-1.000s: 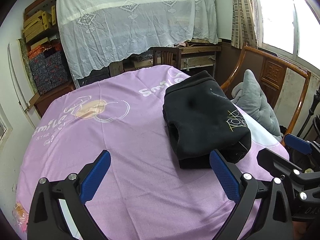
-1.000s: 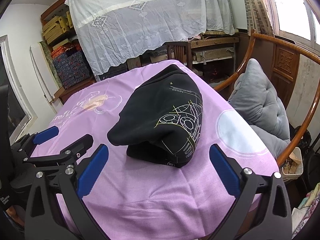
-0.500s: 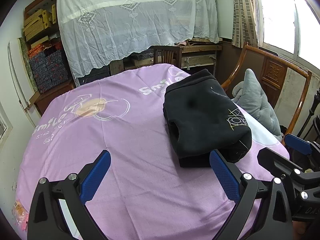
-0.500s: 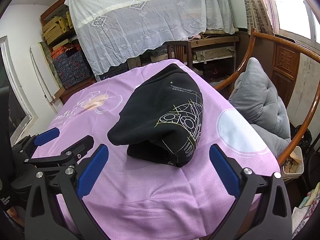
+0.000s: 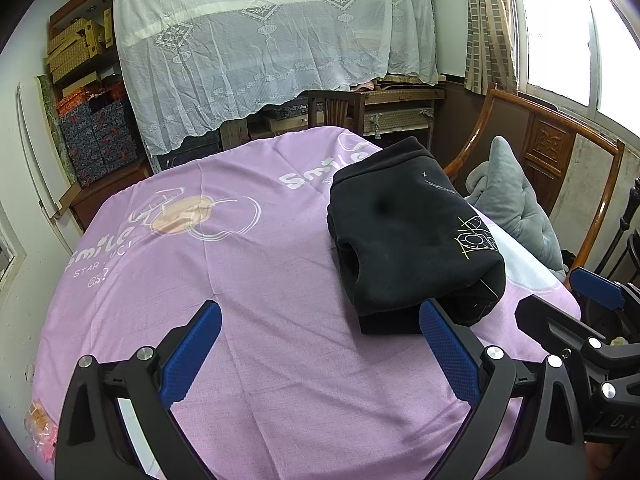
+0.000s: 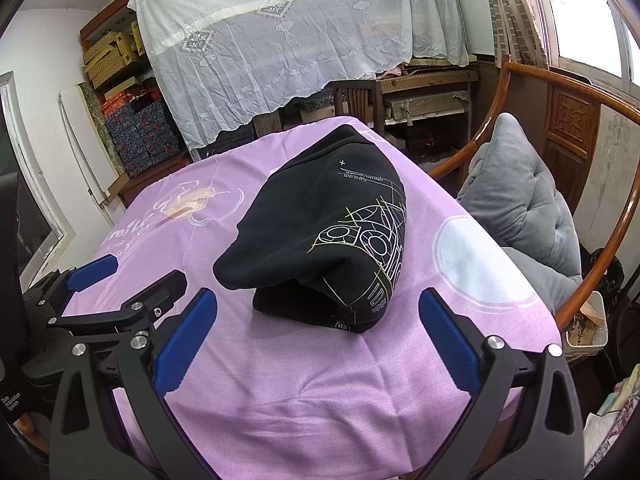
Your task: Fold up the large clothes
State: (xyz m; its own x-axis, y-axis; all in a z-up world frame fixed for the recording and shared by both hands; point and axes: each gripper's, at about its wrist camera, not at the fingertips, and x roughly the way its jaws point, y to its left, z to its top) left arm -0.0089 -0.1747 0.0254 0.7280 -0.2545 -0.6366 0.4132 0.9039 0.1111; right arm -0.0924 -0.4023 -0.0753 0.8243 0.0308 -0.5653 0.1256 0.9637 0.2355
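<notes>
One black garment, folded into a thick bundle, lies on the purple tablecloth, toward the right side of the table near the wooden armchair. Its underside and inner layers are hidden; the yellow-and-white line print runs over the right flank and is only partly legible — small digits near the lower hem in the right wrist view cannot be read with confidence. Two grippers are counted, each with two blue-padded fingers. The left gripper is spread wide with nothing between its fingers; its right pad overlaps the near edge of the garment in the left wrist view, and contact cannot be determined there. The right gripper is likewise spread wide and empty, hovering short of the bundle's near corner. Both gripper bodies are cut off by the lower frame edge, and each appears only in part at the margin of the other's view. One grey cushion sits in the armchair. One white lace cloth drapes the shelving behind, hiding what stands under it. The tablecloth print reads "Smile" twice, the farther one cut off by the garment.
</notes>
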